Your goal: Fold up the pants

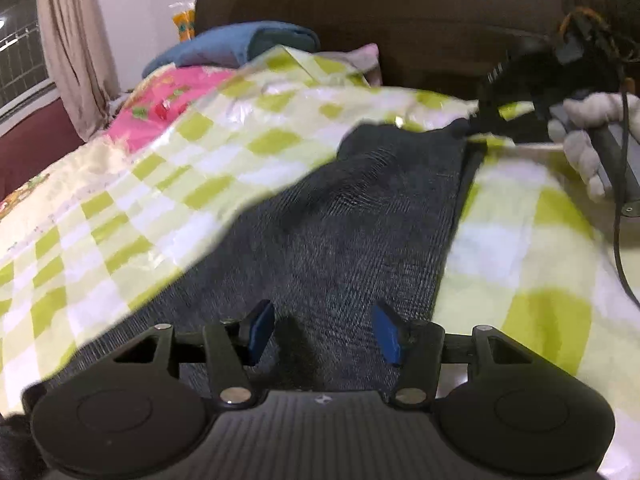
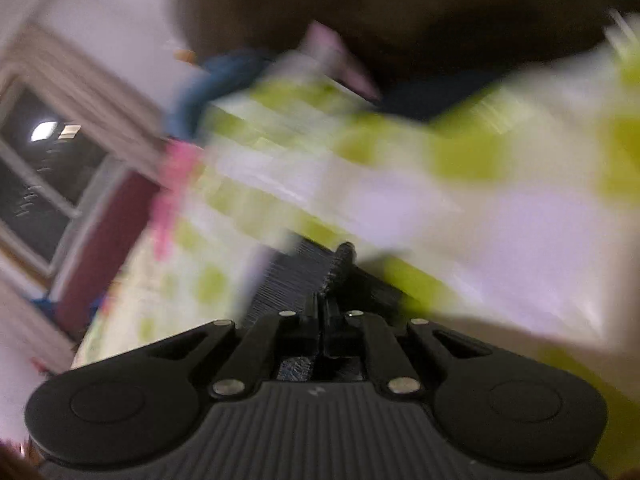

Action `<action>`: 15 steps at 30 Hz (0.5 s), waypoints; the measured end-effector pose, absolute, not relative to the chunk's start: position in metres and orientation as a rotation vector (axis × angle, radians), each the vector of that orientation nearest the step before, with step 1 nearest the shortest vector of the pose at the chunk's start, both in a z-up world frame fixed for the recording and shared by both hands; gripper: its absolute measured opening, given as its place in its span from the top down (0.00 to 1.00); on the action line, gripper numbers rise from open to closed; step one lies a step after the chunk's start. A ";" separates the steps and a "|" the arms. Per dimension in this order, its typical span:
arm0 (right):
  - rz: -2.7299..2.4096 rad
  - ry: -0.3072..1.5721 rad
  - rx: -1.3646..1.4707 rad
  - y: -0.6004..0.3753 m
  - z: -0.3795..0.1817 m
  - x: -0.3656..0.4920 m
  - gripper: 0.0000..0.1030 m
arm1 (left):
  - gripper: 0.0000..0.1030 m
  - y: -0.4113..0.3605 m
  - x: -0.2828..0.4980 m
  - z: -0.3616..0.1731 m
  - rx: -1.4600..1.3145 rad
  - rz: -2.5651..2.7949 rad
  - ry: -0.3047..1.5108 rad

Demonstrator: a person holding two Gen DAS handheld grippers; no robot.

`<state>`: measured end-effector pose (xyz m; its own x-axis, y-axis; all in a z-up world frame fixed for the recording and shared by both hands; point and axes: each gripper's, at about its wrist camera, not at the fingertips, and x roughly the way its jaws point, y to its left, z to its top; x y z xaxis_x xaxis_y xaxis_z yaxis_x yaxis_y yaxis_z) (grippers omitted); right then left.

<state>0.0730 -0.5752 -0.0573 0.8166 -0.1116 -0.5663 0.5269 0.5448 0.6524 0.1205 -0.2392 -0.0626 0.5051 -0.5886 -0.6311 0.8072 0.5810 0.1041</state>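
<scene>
The left tongs (image 1: 324,334) are held wide, with a big gap between the two blue pads (image 1: 261,330), and nothing is pinched in them. They hang just over the near end of the pants (image 1: 340,232), which are dark gray and lie flat on the bed. The pants run away from the left tongs toward the far end of the bed. The right tongs (image 2: 326,310) are squeezed together on a bit of dark cloth, the far edge of the pants (image 2: 288,276). In the left wrist view the right tongs (image 1: 486,126) show at the far right corner of the pants, with a hand in a pale glove (image 1: 588,136) around the handle and a black cord (image 1: 620,208) hanging down from it. Under the pants is a blanket (image 1: 140,200) with green and white squares. It covers the bed on both sides of the pants. Farther back there is a pink cloth (image 1: 160,100) with little pictures on it, and a blue folded cloth (image 1: 240,44) behind that. A dark brown headboard (image 1: 400,12) stands at the end of the bed. On the left is a tan curtain (image 1: 72,40) beside a window (image 1: 20,40). The right wrist view is very blurry, so most small things in it cannot be made out.
</scene>
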 end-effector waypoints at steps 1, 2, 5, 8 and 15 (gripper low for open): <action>-0.406 0.507 0.950 -0.576 -0.063 0.067 0.93 | 0.34 -0.238 0.118 -0.064 0.420 -0.871 0.581; -0.408 0.493 0.965 -0.575 -0.063 0.059 0.92 | 0.34 -0.236 0.117 -0.064 0.422 -0.874 0.578; -0.418 0.470 0.953 -0.568 -0.051 0.038 0.76 | 0.34 -0.234 0.119 -0.064 0.416 -0.881 0.588; -0.413 0.477 0.982 -0.562 -0.052 0.029 0.70 | 0.34 -0.236 0.120 -0.064 0.416 -0.876 0.585; -0.426 0.469 1.059 -0.564 -0.067 0.069 0.64 | 0.34 -0.235 0.117 -0.063 0.429 -0.876 0.579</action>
<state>0.0695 -0.5641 -0.0668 0.8234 -0.1069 -0.5573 0.5442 0.4269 0.7222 0.1171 -0.2347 -0.0629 0.5054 -0.5880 -0.6316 0.8112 0.5733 0.1154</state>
